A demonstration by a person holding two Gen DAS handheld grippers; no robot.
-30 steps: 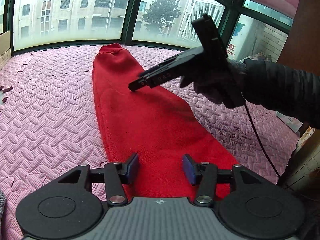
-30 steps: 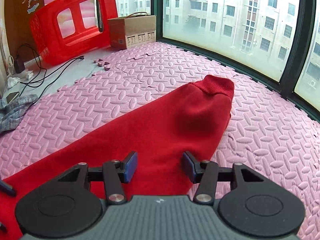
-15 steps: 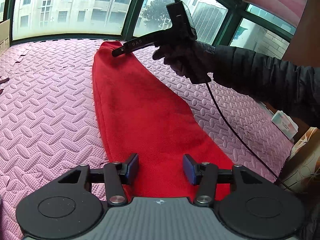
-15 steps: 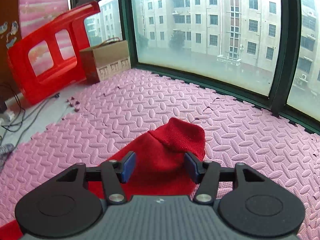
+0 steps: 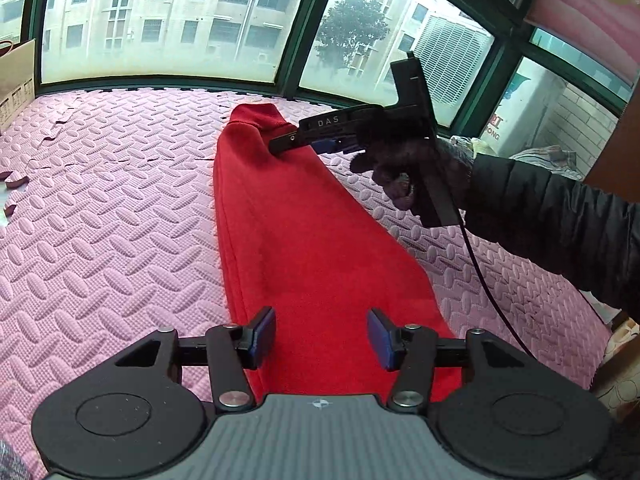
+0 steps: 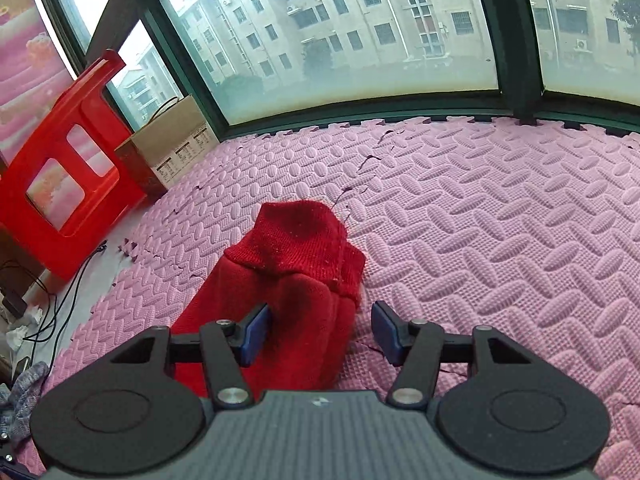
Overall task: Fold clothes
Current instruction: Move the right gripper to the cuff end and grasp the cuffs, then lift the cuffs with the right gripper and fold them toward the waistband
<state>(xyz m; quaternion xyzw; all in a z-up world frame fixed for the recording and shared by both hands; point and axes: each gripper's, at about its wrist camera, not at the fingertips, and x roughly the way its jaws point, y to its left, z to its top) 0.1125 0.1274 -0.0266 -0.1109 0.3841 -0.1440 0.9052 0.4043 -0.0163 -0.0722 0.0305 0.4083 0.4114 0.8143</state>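
Observation:
A long red knitted garment (image 5: pixel 296 240) lies folded in a narrow strip on the pink foam mat (image 5: pixel 100 220), its ribbed end (image 6: pixel 298 240) farthest from me. My left gripper (image 5: pixel 322 338) hovers open over the near, wider end, and the pads touch nothing. In the left wrist view a gloved hand (image 5: pixel 404 168) holds my right gripper (image 5: pixel 282 145) at the ribbed end. In its own view the right gripper (image 6: pixel 320 334) straddles the bunched cloth just below the ribbing. Its jaws are closing, and the pads do not press on the cloth.
A red plastic stool (image 6: pixel 60 160) and a cardboard box (image 6: pixel 168 148) stand at the mat's far left by the window. Black cables (image 6: pixel 52 312) and a grey cloth (image 6: pixel 24 392) lie on the bare floor beside the mat. A dark sleeve (image 5: pixel 560 224) crosses the right side.
The right gripper has travelled along the garment to its ribbed far end, rolled and come down over it. The left gripper has shifted a little over the near end.

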